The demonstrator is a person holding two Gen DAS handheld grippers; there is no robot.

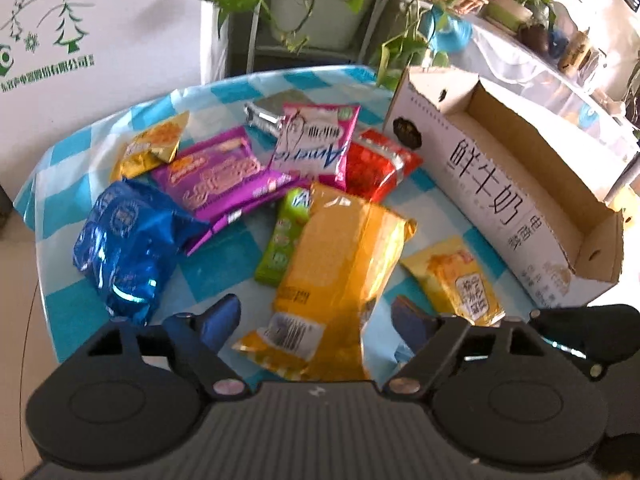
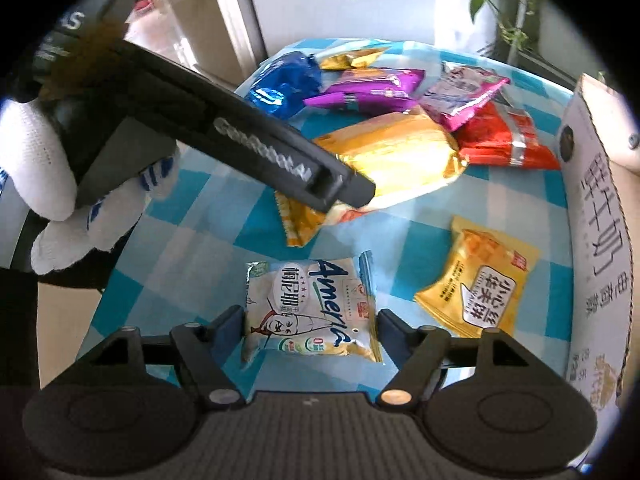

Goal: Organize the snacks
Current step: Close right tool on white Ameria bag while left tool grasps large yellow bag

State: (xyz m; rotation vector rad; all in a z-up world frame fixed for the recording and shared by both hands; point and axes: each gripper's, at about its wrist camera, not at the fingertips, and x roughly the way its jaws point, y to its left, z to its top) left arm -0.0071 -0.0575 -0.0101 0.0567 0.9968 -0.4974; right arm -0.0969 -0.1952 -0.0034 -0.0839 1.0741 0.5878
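Snack packets lie on a blue-and-white checked table [image 1: 208, 276]. My left gripper [image 1: 316, 322] is open, its fingers either side of the near end of a large orange packet [image 1: 340, 256], also in the right wrist view [image 2: 392, 152]. My right gripper [image 2: 310, 332] is open around a white "America" packet [image 2: 308, 312] lying flat; I cannot tell if the pads touch it. An open white cardboard box [image 1: 516, 184] stands at the right, empty inside. Other packets: blue [image 1: 124, 244], purple [image 1: 224, 176], pink-white [image 1: 316, 140], red [image 1: 376, 164], green [image 1: 284, 236], small yellow [image 1: 456, 280].
A gold packet [image 1: 152, 148] and a silver one [image 1: 264, 114] lie at the far side. Potted plants [image 1: 304, 4] and a white cabinet [image 1: 80, 40] stand behind the table. The left gripper's body [image 2: 248, 148] and gloved hand [image 2: 60, 184] cross the right wrist view.
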